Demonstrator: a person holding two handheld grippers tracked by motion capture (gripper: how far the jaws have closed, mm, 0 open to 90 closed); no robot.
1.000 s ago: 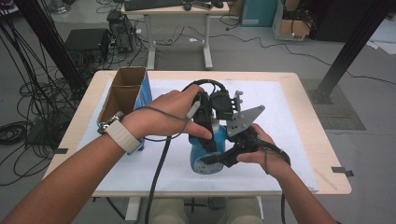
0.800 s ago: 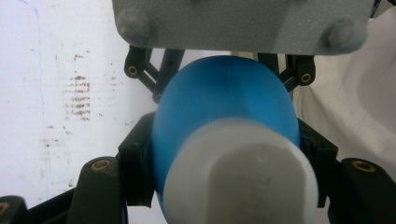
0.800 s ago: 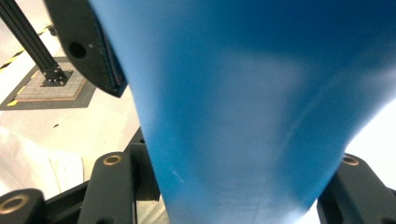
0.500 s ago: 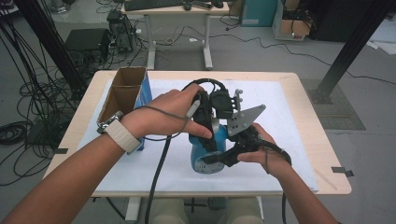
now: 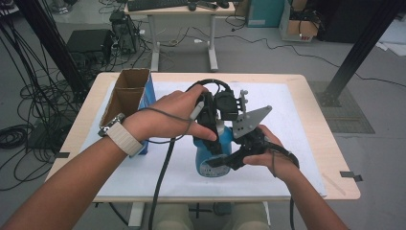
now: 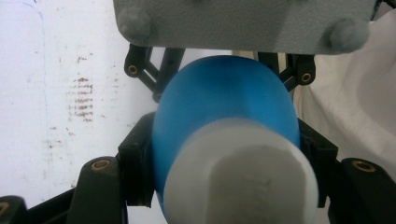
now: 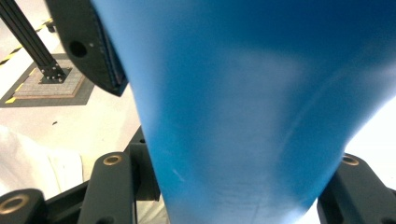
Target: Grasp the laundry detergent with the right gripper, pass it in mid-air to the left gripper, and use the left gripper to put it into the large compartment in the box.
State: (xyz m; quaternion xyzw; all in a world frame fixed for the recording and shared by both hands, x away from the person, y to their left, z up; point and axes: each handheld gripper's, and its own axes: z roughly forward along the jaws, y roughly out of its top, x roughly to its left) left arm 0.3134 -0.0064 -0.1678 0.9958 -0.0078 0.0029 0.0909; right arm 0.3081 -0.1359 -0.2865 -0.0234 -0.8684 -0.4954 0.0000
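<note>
You've got the bottle point(image 5: 210, 153) upright on the white mat point(image 5: 297, 143), mid-table. L gripper point(image 5: 213, 136) clamps it near the cap point(image 6: 240, 177), R gripper point(image 5: 225, 160) clamps the body. Grasp done; cap is on, prob. opening left.

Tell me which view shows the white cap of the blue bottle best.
The left gripper view: the white cap is large and near, on the blue bottle. The high view shows the cap mostly hidden behind the left gripper; the right gripper view shows blue body only.
</note>
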